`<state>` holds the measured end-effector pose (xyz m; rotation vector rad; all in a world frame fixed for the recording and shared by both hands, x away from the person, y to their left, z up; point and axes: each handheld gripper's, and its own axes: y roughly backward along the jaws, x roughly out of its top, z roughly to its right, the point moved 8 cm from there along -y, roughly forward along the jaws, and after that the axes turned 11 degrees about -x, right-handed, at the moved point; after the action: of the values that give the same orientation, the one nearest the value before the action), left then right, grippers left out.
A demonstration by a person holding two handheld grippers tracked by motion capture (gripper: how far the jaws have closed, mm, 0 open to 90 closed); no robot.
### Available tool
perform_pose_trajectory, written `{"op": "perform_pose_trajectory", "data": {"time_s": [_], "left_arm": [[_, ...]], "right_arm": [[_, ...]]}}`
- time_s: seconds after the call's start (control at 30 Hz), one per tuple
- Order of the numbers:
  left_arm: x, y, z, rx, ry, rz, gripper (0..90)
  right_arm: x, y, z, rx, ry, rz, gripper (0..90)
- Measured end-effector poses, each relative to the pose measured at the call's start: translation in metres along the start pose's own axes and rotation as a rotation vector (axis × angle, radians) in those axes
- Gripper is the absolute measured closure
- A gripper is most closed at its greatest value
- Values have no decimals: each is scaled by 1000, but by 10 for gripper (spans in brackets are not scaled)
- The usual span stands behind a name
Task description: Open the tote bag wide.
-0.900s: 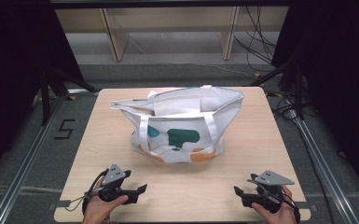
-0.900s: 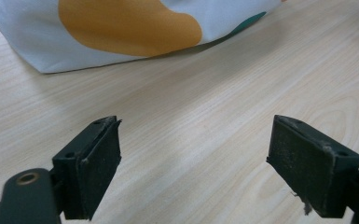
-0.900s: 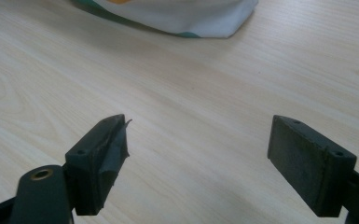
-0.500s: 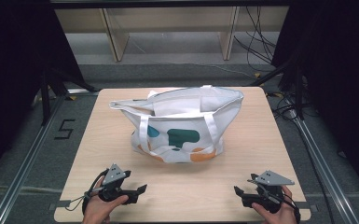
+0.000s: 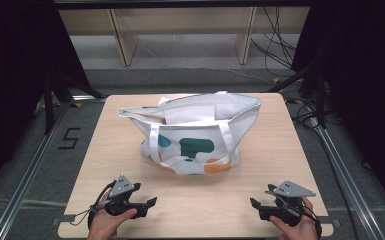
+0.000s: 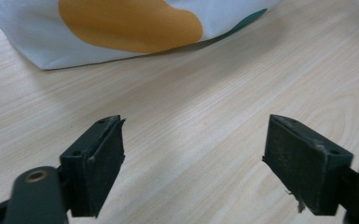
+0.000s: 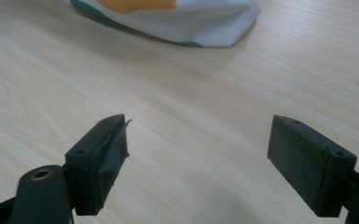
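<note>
A lab recording bay: black curtains (image 5: 10, 75), floor rails (image 5: 27, 175), loose cables (image 5: 280, 45) around a wooden table (image 5: 280, 145)

- A light wooden table (image 5: 290, 145) stands on grey floor (image 5: 25, 165).
- Black curtains (image 5: 15, 45) hang at both sides.
- A pale wooden shelf unit (image 5: 180, 22) sits behind.
- Cables (image 5: 275, 37) trail down at the back right.
- A "5" mark (image 5: 68, 138) lies on the floor left of the table.
</note>
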<state>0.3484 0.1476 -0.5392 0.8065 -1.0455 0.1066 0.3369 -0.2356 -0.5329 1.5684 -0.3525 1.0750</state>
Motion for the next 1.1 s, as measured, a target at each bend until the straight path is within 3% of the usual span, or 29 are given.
{"op": "perform_pose_trajectory", "data": {"time_s": [0.1, 0.13, 0.17, 0.2, 0.27, 0.33, 0.4, 0.43, 0.47, 0.5, 0.53, 0.57, 0.6, 0.7, 0.8, 0.83, 1.0, 1.1], "left_arm": [[0, 1, -2, -6, -7, -16, 278], [3, 0, -1, -17, 13, 11, 311], [3, 2, -3, -22, -7, -10, 335], [5, 3, -1, -28, 20, 6, 363], [11, 4, -1, -31, -9, 28, 431], [15, 8, -4, -32, -29, 6, 514], [21, 11, -5, -37, -30, 32, 622], [24, 13, -7, -32, -37, 32, 719], [27, 13, -6, -38, -24, 45, 719], [30, 16, -9, -38, -53, 40, 759], [34, 17, -9, -44, -32, 62, 803], [39, 19, -10, -52, -46, 55, 841], [42, 20, -10, -53, -51, 58, 878], [60, 26, -9, -79, -59, 72, 895], [80, 31, -7, -99, -70, 80, 896], [87, 32, -6, -110, -74, 86, 896], [125, 41, -2, -126, -97, 102, 895], [147, 46, -1, -129, -110, 104, 895]], "right_arm": [[6, 0, 1, 2, 6, 14, 194], [8, 1, -1, -2, -20, 9, 192], [14, 1, 2, -4, 4, 31, 192], [17, 2, 3, 2, 5, 36, 192], [26, 5, 3, 7, 8, 60, 209], [38, 9, 5, 7, 25, 82, 272], [50, 11, 5, 13, 16, 104, 356], [65, 14, 6, 28, 40, 124, 416], [65, 14, 6, 28, 40, 124, 482], [70, 15, 4, 38, 30, 136, 526], [77, 15, 4, 31, 29, 153, 579], [83, 17, 3, 37, 35, 147, 614], [92, 17, 5, 32, 71, 164, 698], [108, 21, 3, 45, 87, 162, 824], [128, 22, 4, 44, 146, 193, 881], [132, 22, 2, 46, 131, 193, 892], [169, 24, 3, 50, 200, 218, 900], [189, 26, 1, 58, 203, 215, 900]]}}
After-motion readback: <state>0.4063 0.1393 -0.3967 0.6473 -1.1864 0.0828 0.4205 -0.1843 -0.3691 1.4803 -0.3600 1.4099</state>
